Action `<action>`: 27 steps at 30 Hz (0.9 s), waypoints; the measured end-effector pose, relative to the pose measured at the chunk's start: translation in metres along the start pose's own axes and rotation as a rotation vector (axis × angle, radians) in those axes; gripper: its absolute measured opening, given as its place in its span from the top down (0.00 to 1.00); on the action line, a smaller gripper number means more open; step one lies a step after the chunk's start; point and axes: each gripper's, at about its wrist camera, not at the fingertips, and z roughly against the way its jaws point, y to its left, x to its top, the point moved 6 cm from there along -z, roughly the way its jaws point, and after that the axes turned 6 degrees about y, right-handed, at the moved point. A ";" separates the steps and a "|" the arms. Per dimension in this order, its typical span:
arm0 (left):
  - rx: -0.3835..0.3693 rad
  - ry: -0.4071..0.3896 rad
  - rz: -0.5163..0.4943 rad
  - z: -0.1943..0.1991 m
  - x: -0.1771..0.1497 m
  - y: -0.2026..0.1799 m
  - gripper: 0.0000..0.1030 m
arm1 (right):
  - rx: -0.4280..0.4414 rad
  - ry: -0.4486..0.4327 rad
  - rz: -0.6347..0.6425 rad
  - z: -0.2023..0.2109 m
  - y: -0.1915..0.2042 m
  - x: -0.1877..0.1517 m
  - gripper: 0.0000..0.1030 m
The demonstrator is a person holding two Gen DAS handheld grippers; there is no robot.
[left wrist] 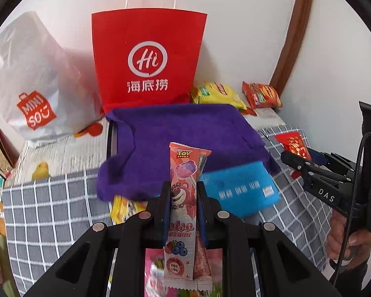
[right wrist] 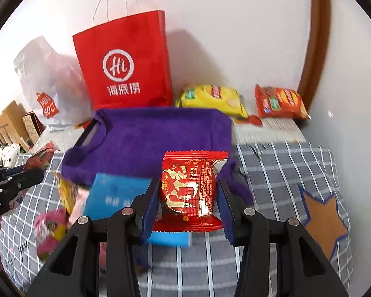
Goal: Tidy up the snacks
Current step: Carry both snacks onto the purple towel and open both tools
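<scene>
Red packet (right wrist: 189, 193) in right tool (right wrist: 188, 199)

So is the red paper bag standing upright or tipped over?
Upright. The red paper bag stands by the wall, its white handles pointing up and its logo reading level, behind the purple cloth.

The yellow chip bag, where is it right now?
In both wrist views the yellow chip bag lies at the back by the wall, just right of the red paper bag, with the orange snack bag further right.
</scene>
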 end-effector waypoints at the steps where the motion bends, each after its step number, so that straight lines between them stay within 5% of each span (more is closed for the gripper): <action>1: -0.001 0.001 0.002 -0.002 0.004 0.001 0.83 | 0.001 -0.005 0.003 -0.003 0.002 0.006 0.56; 17: 0.062 0.011 0.092 -0.046 0.080 0.059 0.83 | 0.039 0.022 0.008 -0.069 0.013 0.097 0.56; 27: 0.050 0.069 0.115 -0.102 0.107 0.069 0.83 | 0.025 0.049 0.044 -0.117 0.006 0.117 0.56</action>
